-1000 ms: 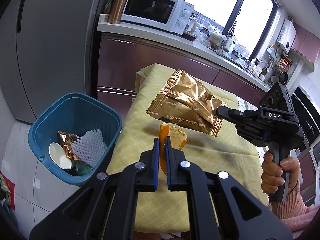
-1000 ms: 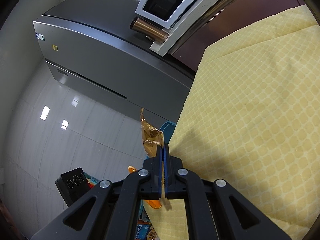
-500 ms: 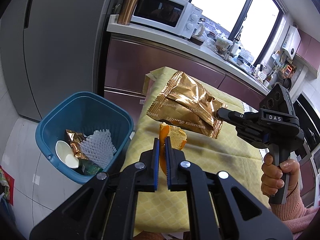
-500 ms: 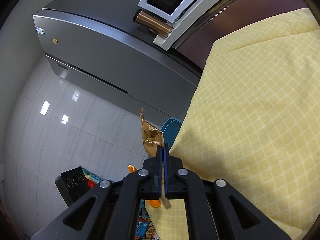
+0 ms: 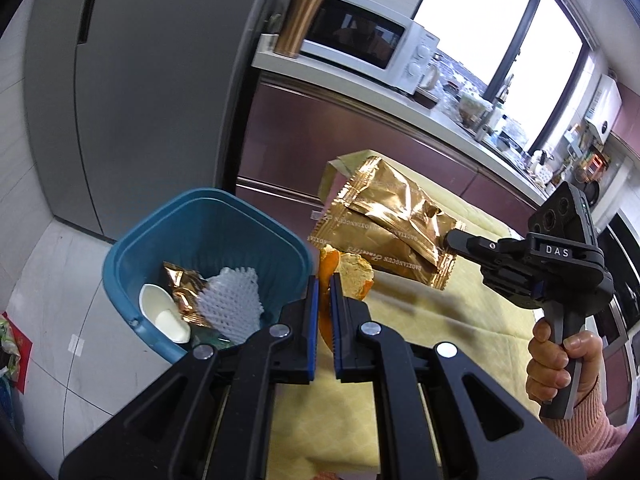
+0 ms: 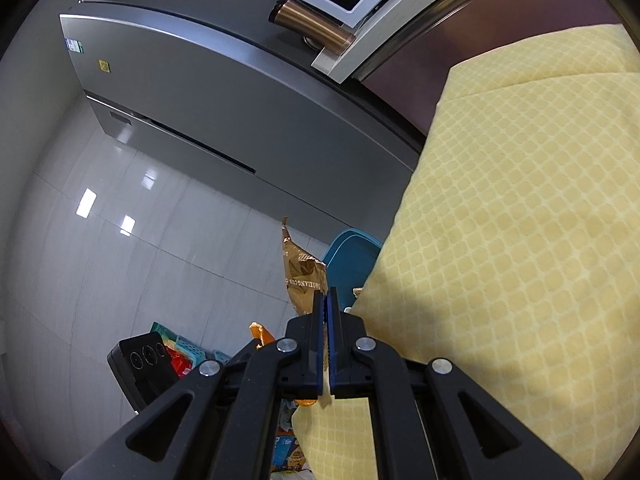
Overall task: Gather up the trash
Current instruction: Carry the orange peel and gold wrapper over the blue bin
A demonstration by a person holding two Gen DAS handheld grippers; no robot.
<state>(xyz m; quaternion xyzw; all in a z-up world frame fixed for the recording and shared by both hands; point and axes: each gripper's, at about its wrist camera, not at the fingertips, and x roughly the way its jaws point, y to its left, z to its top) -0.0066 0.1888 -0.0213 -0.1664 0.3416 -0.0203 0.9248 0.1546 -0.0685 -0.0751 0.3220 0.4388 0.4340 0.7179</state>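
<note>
My left gripper (image 5: 324,280) is shut on an orange peel (image 5: 347,276) and holds it over the table's left edge, beside the blue bin (image 5: 132,252). My right gripper (image 5: 450,236) is shut on a gold snack wrapper (image 5: 384,224) and holds it in the air over the yellow tablecloth (image 5: 460,312), right of the bin. In the right wrist view the right gripper (image 6: 325,300) pinches the wrapper (image 6: 302,276) edge-on, with the bin (image 6: 348,252) behind it. The bin holds a gold wrapper, white foam netting (image 5: 230,300) and a white scrap.
A grey fridge (image 5: 140,92) stands behind the bin. A counter with a microwave (image 5: 364,44) and a copper tumbler (image 5: 298,26) runs behind the table. Bags and boxes lie on the tiled floor (image 6: 176,354) at the left.
Both grippers have moved left toward the bin, carrying the peel and the wrapper. The bin now sits closer to the peel in the left wrist view.
</note>
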